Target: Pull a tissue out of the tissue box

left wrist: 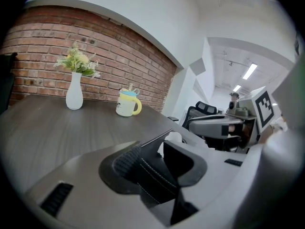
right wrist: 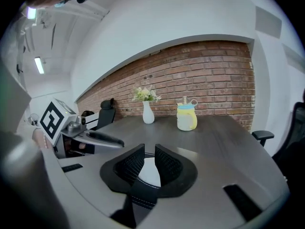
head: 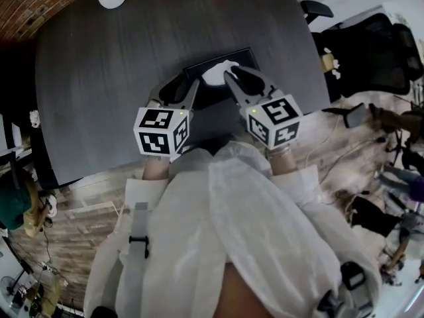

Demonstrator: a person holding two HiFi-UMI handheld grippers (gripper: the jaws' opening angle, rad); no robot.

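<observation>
Left gripper [left wrist: 159,159] stands wide open with the black tissue box's [head: 246,55] corner between its jaws. Right gripper [right wrist: 150,161], half open, straddles the white tissue [head: 215,73] poking up from the box, near the table's [head: 99,78] six o'clock edge.

Your head view looks steeply down on the table [head: 99,78]; both gripper views sit low and close, facing the vase [left wrist: 74,92] and brick wall [left wrist: 119,46].
</observation>
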